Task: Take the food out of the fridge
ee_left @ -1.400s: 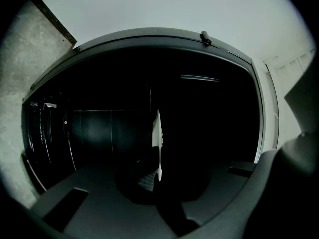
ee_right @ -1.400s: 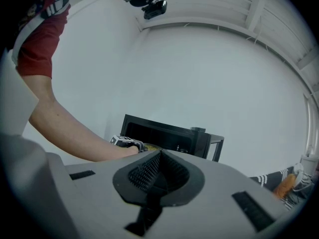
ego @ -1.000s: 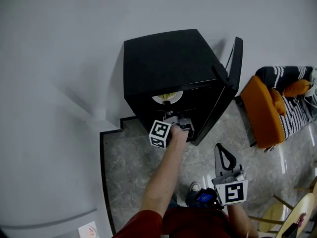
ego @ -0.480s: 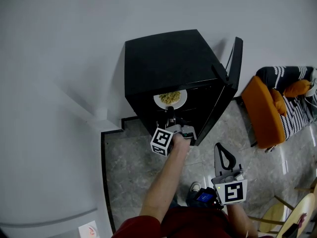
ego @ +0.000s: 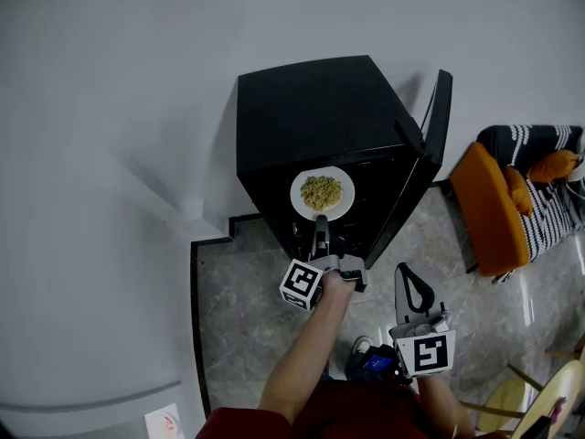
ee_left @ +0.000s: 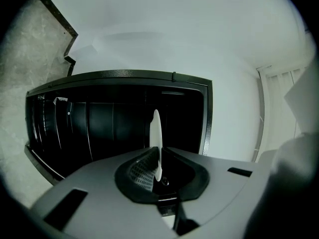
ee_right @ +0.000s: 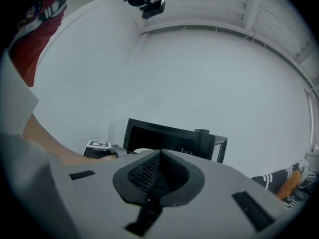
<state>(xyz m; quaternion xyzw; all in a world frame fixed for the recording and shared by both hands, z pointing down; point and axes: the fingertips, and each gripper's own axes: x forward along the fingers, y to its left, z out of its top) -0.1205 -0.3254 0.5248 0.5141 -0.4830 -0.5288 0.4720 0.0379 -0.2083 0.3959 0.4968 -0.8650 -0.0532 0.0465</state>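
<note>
Pulled back since a second ago, the left gripper has drawn the white plate from inside the black fridge. The plate now shows whole at the open front, with the jaws clamped on its near rim. Only the head view shows the yellowish noodle heap (the left gripper view catches just a thin white edge). The right gripper hangs back, jaws together and empty.

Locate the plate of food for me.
Head view, centre: the plate of food is at the open front of the black fridge, its near rim clamped in the left tongs.
</note>
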